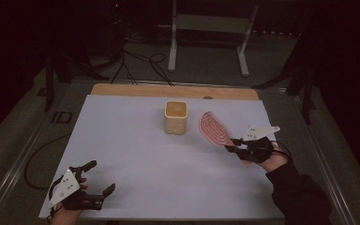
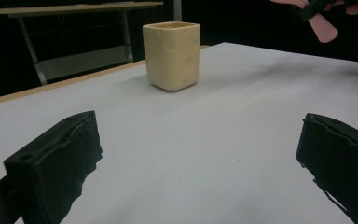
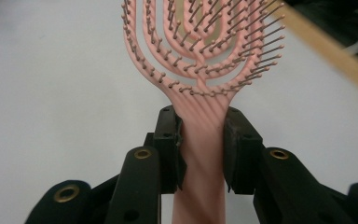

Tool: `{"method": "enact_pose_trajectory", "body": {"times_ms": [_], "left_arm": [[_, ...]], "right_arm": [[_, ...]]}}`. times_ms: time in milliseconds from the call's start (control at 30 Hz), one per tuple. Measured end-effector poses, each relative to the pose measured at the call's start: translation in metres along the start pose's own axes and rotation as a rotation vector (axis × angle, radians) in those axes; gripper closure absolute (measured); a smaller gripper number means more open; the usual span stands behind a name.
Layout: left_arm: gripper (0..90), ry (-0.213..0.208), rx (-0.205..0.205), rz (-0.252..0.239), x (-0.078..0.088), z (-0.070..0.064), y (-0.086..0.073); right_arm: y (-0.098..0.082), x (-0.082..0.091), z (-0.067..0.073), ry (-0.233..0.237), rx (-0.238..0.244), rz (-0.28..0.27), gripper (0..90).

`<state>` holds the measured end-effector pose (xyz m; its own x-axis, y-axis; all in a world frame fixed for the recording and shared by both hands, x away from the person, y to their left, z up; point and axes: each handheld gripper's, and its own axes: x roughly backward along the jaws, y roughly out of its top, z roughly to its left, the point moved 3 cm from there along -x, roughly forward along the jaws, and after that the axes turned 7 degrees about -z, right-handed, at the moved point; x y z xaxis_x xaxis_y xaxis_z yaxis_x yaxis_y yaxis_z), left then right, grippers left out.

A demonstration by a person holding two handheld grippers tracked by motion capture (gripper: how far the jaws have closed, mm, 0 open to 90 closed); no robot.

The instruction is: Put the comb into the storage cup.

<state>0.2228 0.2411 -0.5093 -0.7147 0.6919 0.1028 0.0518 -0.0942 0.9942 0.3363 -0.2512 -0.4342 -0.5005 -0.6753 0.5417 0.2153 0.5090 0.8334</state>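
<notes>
Our right gripper [image 1: 235, 144] clamps the brush [image 1: 214, 128] by its handle, head pointing at the cup [image 1: 176, 117] just left; left gripper [image 1: 97, 177] gapes empty.

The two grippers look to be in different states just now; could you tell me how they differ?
The right gripper is shut on the pink hairbrush handle; the left gripper stands wide open with nothing between its jaws. The right is raised near the cream cup; the left sits at the table's near edge. Both are black and hand-held.

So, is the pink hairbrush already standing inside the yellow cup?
No, the pink hairbrush is in the air beside the yellow cup, its handle clamped in the right hand-held gripper.
</notes>
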Motion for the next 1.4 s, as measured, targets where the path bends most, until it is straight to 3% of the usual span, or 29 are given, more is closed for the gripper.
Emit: {"method": "enact_pose_trajectory", "body": {"times_ms": [533,1400], "left_arm": [[0.0,-0.002,-0.001,0.002,0.0,0.0,0.0],[0.0,-0.002,0.0,0.005,0.0,0.0,0.0]], "right_arm": [[0.033,-0.022,-0.007,-0.045,-0.014,-0.102,70.7],[0.077,-0.049,-0.013,-0.101,-0.028,-0.205,70.7]]}}
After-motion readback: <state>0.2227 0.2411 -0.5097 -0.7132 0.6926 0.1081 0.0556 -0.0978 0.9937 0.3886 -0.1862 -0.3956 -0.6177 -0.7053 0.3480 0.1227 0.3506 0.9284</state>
